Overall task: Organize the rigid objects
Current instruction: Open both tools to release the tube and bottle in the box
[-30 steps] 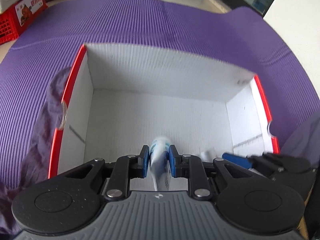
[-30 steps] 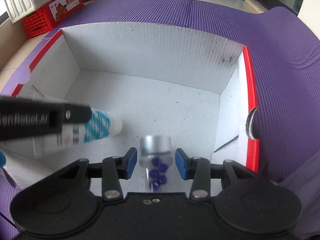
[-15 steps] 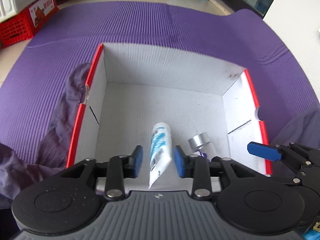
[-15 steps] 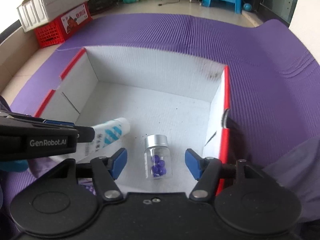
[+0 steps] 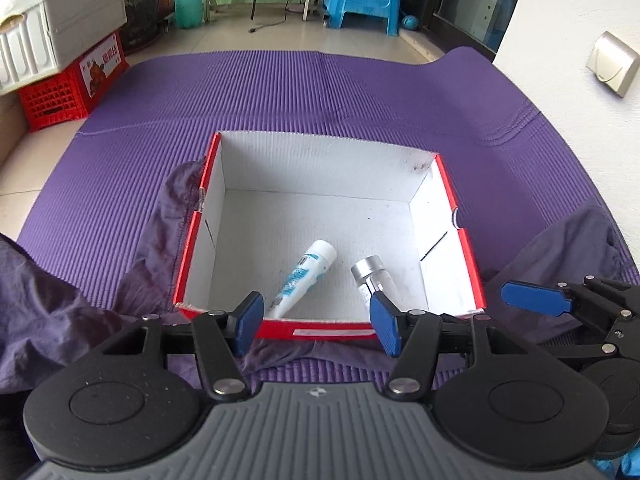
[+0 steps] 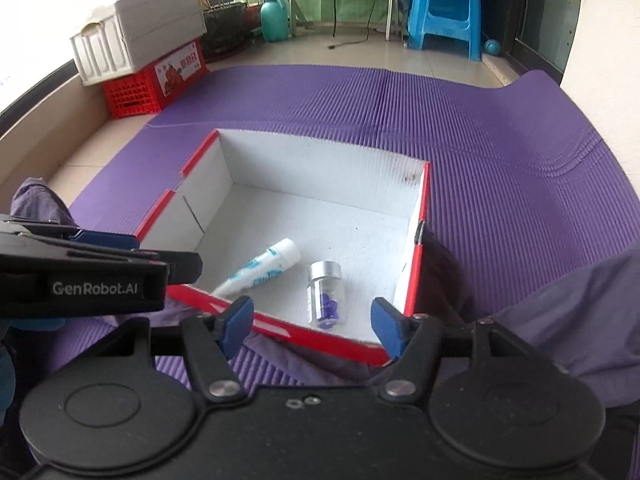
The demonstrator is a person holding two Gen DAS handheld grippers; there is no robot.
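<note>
A white tube with blue print [image 5: 304, 276] [image 6: 262, 268] and a clear vial with a silver cap and purple pills [image 5: 372, 278] [image 6: 326, 294] lie side by side on the floor of a red-edged white cardboard box [image 5: 320, 330] [image 6: 416, 280]. My left gripper [image 5: 318, 326] is open and empty, held above the box's near edge. My right gripper [image 6: 312, 326] is open and empty, also above the near edge. The right gripper shows at the right of the left wrist view [image 5: 560, 304]; the left gripper shows at the left of the right wrist view [image 6: 92, 276].
The box sits on a purple ribbed mat [image 5: 280, 92] [image 6: 400, 104]. Dark purple cloth [image 5: 60, 304] [image 6: 560, 312] lies around the box's near side. A red crate [image 5: 72, 80] [image 6: 156, 76] with a white bin on top stands far left. A blue stool [image 6: 444, 8] stands beyond the mat.
Both grippers opened, released the tube and the vial into the box, then pulled back and up. Both objects now lie on the box floor.
</note>
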